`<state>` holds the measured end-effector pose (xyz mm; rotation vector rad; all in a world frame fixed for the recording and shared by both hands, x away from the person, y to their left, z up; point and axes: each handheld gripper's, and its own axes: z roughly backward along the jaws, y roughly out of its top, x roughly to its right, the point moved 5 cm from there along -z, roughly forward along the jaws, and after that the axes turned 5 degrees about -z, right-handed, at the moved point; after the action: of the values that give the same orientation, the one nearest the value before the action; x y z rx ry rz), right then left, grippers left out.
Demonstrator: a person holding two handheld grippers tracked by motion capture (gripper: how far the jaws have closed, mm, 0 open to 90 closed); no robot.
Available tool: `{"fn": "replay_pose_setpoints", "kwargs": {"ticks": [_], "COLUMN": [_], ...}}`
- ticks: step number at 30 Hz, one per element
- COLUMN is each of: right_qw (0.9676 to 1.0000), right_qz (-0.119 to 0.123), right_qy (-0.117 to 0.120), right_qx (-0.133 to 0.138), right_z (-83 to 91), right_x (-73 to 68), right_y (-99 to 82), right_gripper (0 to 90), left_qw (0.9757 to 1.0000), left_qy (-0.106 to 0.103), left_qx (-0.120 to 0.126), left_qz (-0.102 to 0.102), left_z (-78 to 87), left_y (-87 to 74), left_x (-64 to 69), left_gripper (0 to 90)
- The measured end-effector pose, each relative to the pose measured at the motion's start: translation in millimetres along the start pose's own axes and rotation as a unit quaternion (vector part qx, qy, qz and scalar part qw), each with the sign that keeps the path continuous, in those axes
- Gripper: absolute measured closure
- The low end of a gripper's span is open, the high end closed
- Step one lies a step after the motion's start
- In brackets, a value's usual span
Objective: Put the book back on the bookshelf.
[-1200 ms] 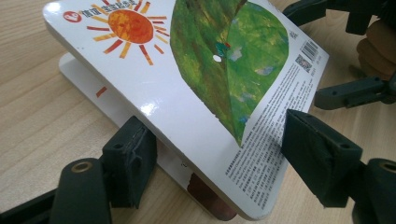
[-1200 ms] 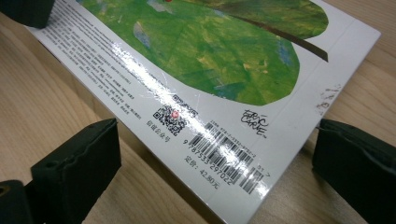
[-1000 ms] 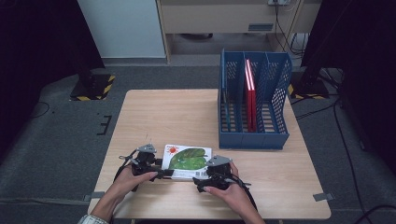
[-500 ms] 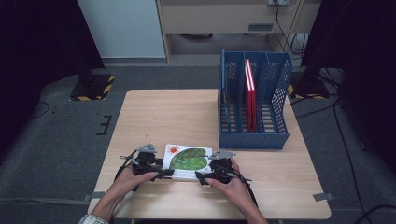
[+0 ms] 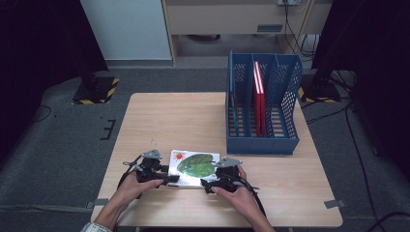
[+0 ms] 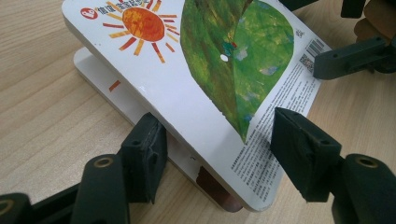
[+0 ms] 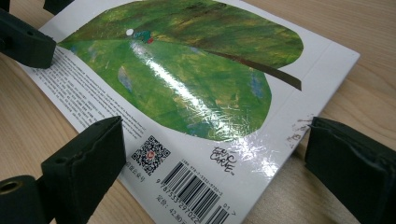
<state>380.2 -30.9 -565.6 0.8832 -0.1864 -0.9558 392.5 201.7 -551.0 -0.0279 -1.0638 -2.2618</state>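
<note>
The left gripper (image 6: 212, 154) has its jaws spread around the near left corner of one picture book (image 6: 201, 70), and they have just been closing; the pads do not yet press it. The right gripper (image 7: 212, 163) is spread too, around the book's barcode corner. The book's lower pages are partly hidden beneath its raised cover. It lies at the table's (image 5: 193, 116) near edge, long axis left to right. To the far right, one blue file rack (image 5: 263, 106) holds two red folders (image 5: 259, 96).
</note>
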Motion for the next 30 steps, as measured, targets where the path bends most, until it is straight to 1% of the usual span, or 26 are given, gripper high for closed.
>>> {"fn": "replay_pose_setpoints", "kwargs": {"ticks": [3, 5, 7, 8, 9, 10, 14, 16, 19, 20, 22, 23, 25, 28, 30], "right_qw": [1.0, 1.0, 1.0, 1.0, 0.9999, 0.9998, 0.9997, 0.9998, 0.9998, 0.9998, 0.9997, 0.9995, 0.9993, 0.9993, 0.9993], "right_qz": [-0.005, 0.003, 0.001, -0.001, -0.015, -0.019, -0.024, -0.018, -0.018, -0.016, -0.007, -0.005, -0.004, -0.004, -0.007], "right_qy": [0.0, -0.004, -0.005, -0.006, -0.001, 0.001, 0.004, 0.001, -0.005, -0.008, -0.021, -0.028, -0.034, -0.033, -0.032], "right_qx": [-0.002, 0.001, 0.0, 0.0, -0.003, -0.003, -0.004, -0.003, -0.005, -0.003, 0.006, 0.01, 0.018, 0.02, 0.019], "right_z": [-0.3, -0.8, -0.7, -1.3, -1.9, -2.2, -2.5, -2.0, -0.8, -0.2, 1.2, 2.3, 3.5, 4.1, 3.0], "right_x": [-1.3, -0.6, 0.4, 2.0, 3.3, 4.5, 5.4, 5.7, 4.6, 4.6, 4.9, 5.2, 6.2, 7.9, 8.5], "right_y": [-0.2, 0.1, 0.2, 0.2, -0.1, -0.2, -0.4, -0.1, 1.2, 1.9, 5.1, 7.0, 9.4, 9.8, 9.7], "right_gripper": [3.4, 1.9, 0.9, 0.4, 0.3, 0.3, 0.5, 1.0, 2.5, 3.6, 6.1, 7.6, 10.8, 11.5, 10.1], "left_qw": [1.0, 1.0, 1.0, 0.9999, 0.9999, 0.9999, 0.9999, 0.9998, 0.9997, 0.9996, 0.999, 0.9989, 0.9987, 0.9987, 0.9988], "left_qy": [-0.003, -0.004, -0.003, -0.002, -0.001, -0.001, -0.001, 0.0, 0.003, 0.007, 0.018, 0.021, 0.024, 0.024, 0.026], "left_qx": [0.002, 0.002, 0.003, 0.004, 0.006, 0.005, 0.007, 0.007, 0.009, 0.011, 0.014, 0.016, 0.018, 0.019, 0.019], "left_qz": [-0.002, -0.005, -0.008, -0.012, -0.013, -0.013, -0.015, -0.017, -0.021, -0.027, -0.039, -0.039, -0.042, -0.04, -0.038], "left_z": [0.2, 0.1, -0.5, -0.5, -0.4, -0.6, -0.5, -0.1, 0.9, 1.6, 3.1, 3.6, 4.1, 3.7, 3.1], "left_y": [-0.3, -0.2, -0.1, 0.2, 0.6, 0.7, 0.5, 0.6, 1.2, 1.9, 4.1, 4.8, 5.1, 5.0, 4.9], "left_x": [0.9, 1.5, 2.0, 2.3, 2.5, 2.6, 2.3, 2.6, 2.6, 2.5, 3.0, 3.2, 3.0, 2.6, 2.0], "left_gripper": [36.4, 37.3, 38.1, 38.7, 39.5, 39.8, 40.2, 40.6, 41.9, 42.7, 44.2, 44.9, 46.2, 46.5, 46.4]}}
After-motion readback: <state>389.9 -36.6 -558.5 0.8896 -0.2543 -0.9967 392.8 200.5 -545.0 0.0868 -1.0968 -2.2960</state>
